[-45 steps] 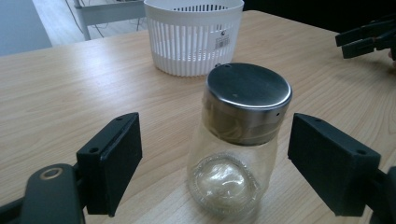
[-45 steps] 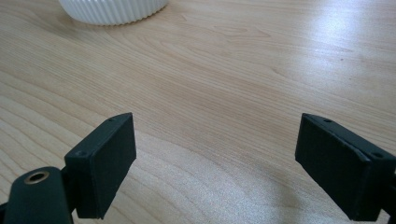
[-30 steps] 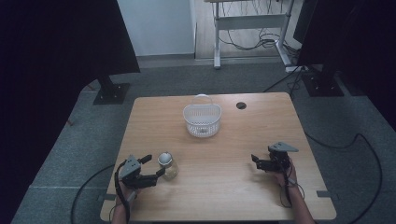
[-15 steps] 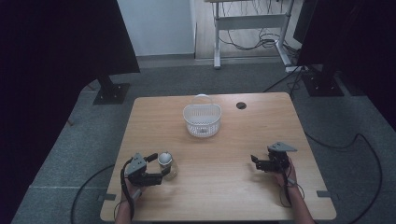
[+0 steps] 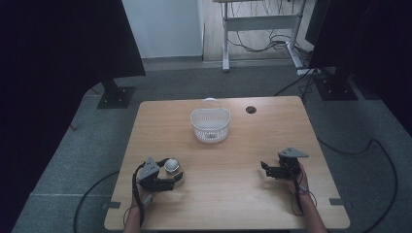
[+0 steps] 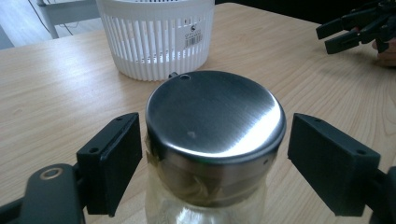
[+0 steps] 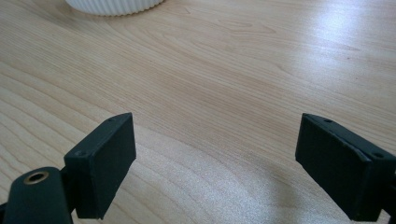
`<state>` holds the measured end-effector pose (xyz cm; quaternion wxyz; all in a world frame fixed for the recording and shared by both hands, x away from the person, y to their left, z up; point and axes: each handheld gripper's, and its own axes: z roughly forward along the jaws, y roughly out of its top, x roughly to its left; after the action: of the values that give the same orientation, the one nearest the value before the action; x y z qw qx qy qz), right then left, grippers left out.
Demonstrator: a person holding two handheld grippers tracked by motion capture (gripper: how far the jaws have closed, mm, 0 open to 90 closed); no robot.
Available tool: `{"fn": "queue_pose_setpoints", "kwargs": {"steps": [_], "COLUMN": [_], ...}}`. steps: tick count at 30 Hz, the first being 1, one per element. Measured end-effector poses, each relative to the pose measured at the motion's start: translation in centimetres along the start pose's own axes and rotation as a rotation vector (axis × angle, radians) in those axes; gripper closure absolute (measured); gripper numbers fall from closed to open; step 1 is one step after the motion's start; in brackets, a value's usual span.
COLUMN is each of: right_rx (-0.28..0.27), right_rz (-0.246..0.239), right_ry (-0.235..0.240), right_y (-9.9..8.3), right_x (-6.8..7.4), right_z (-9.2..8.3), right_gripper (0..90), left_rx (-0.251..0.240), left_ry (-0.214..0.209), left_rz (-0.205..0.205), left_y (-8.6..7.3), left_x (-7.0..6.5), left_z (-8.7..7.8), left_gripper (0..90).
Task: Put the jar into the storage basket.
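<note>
My left tool [image 6: 212,154] stands spread around the steel-lidded glass jar [image 6: 215,140] near the worktop's [image 5: 233,194] front left, pads not yet pressing, so closing off-centre could tip or skid it, while my right tool [image 7: 217,163] waits open, empty.

We saw a white slatted basket [image 5: 210,124] standing upright toward the far middle of the wooden table [image 5: 233,194], with a desk frame [image 5: 260,22] beyond.

Jar [image 6: 212,140] stands on table [image 5: 233,204], basket [image 5: 210,124] apparently well behind it.
</note>
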<state>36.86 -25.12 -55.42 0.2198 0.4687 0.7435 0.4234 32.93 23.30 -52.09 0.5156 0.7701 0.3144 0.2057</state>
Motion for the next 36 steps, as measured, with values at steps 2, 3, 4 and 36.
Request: {"fn": "queue_pose_setpoints", "kwargs": {"steps": [2, 3, 4, 36], "right_rx": [0.002, 0.002, 0.004, 0.007], "right_rz": [-0.003, -0.004, -0.005, -0.007], "right_ry": [0.002, 0.002, 0.002, 0.002], "right_y": [0.00, 0.01, 0.01, 0.03], "right_x": [0.01, 0.02, 0.02, 0.01], "right_z": [0.01, 0.02, 0.02, 0.07], "right_gripper": [11.9, 11.9, 11.9, 11.9], "left_rx": [-0.005, -0.009, -0.012, -0.067], "left_ry": [0.004, 0.005, 0.007, 0.070], "left_rz": [-0.001, -0.001, -0.001, 0.003], "left_y": [0.05, 0.07, 0.09, 0.59], "left_x": [-0.01, -0.02, -0.04, -0.32], "left_z": [0.09, 0.14, 0.19, -0.40], "left_gripper": [19.5, 20.6, 22.1, 39.3]}}
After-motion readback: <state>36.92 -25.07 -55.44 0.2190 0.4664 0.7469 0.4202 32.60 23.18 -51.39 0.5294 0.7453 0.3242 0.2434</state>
